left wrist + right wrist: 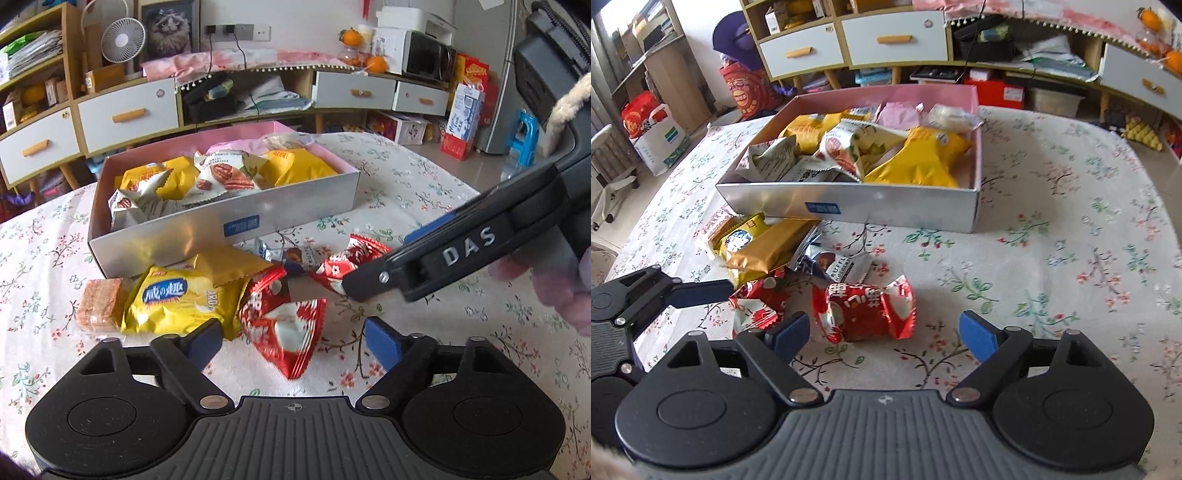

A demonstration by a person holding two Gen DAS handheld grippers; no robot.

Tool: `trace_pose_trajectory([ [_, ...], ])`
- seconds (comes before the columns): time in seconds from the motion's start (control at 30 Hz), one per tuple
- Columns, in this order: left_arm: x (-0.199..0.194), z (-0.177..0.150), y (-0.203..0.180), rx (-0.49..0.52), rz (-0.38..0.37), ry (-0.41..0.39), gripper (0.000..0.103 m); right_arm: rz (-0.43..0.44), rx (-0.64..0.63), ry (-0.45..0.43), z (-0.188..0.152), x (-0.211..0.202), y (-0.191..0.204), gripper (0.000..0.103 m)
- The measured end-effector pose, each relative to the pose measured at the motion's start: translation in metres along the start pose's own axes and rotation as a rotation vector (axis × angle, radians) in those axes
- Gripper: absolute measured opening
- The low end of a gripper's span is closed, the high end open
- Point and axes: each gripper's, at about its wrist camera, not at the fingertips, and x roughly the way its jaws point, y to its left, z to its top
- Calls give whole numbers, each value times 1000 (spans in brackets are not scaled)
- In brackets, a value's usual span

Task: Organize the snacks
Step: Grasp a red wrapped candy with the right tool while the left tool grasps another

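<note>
**Positioning both grippers over loose red snack packets**

Holding a gripper in each hand, we observe the left gripper (291, 341) with its fingers spread apart; a red packet (286, 328) lies on the floral tablecloth (424, 177) between them, untouched by either pad. The right gripper (884, 334) is likewise spread; a second red packet (866, 312) lies just ahead of its fingers, not gripped. Beside these rest a yellow cracker bag (173, 299), a gold packet (764, 254) and a blue-and-silver chocolate packet (831, 264) (lettering only partly legible); all sit just in front of the open box (886, 206). The box already holds yellow and white snack bags (912, 158).
</note>
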Motion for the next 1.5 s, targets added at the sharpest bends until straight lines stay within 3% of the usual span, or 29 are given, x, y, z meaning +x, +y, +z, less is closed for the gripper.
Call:
trace_pose_trajectory([
  [0.33,5,3,1,0,21,-24,56,29,-15,21,0,11,3,69],
  [0.5,6,4,-2,22,34,-26,37,25,-37,7,2,13,5,54],
  [0.57,6,4,-2,20,33,-27,35,31,-47,3,2,14,7,48],
  [0.77,4,6,-2,30,38,-25,15,15,-79,-3,4,13,15,42],
  [0.97,0,4,2,24,19,-10,15,0,-84,-6,6,9,15,40],
  [1.07,-3,2,4,8,-12,-4,21,-6,-77,-9,7,7,12,39],
  [1.17,-2,2,4,-1,-30,1,37,-17,-74,-10,7,5,10,38],
  [1.23,-2,4,3,-15,-36,-9,57,-24,-76,-12,7,4,9,38],
  [1.3,-3,7,1,-28,-45,-24,67,-28,-80,-12,7,3,9,38],
  [1.5,7,18,-8,-17,-25,-23,68,-48,-75,-15,7,-1,4,38],
])
